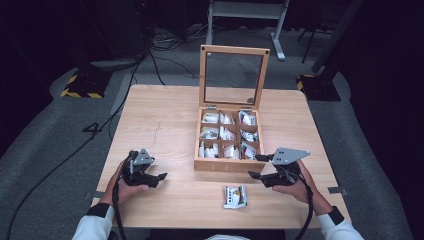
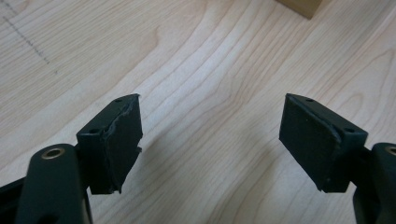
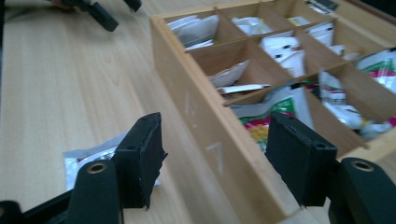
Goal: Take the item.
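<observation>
- The right hand-held gripper [image 1: 256,166] hangs just in front of the wooden compartment box with a glass lid [image 1: 227,165], its jaws apart with nothing between them.
- A small white packet with red and green print [image 1: 235,196] lies flat on the light wooden worktop [image 1: 165,120], just in front of the box and near this gripper.
- The box stands open, lid upright, and its compartments hold more white packets [image 3: 285,100].
- The left hand-held gripper [image 1: 156,177] is also open and empty, above bare wood, well apart from the packet.
</observation>
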{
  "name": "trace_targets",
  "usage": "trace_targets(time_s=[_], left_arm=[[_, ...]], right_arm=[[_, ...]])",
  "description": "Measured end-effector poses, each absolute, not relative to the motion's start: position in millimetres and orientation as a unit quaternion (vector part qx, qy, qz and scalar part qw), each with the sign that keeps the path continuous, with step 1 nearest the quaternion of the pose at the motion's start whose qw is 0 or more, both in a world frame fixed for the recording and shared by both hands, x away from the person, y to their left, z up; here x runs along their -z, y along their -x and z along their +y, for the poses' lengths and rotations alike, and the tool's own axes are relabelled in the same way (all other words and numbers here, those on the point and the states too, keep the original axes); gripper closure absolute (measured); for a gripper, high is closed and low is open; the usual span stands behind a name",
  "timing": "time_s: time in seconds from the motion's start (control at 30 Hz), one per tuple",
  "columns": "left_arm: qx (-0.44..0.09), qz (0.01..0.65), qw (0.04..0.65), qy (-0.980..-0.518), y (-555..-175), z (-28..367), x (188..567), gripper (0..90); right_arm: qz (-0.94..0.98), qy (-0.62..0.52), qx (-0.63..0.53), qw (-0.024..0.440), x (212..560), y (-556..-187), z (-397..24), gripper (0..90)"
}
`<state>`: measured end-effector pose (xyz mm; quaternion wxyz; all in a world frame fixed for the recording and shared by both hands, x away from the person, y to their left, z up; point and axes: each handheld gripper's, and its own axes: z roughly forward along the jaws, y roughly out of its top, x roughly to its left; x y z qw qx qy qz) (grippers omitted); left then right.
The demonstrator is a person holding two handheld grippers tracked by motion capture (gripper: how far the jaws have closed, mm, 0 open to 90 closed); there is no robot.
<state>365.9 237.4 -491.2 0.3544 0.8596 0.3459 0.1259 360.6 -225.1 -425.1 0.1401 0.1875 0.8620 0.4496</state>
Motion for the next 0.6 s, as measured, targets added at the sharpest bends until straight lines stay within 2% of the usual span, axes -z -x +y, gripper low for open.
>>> trace_targets(time_s=[0.4, 0.6], left_arm=[[-0.136, 0.331, 0.388, -0.849, -380, 222, 469, 20.9], [-0.141, 0.321, 0.408, -0.843, -390, 211, 453, 20.3]], right_arm=[[0.837, -0.244, -0.454, 0.184, 410, -385, -253, 36.2], [0.830, -0.266, -0.452, 0.188, 409, -401, -262, 35.2]])
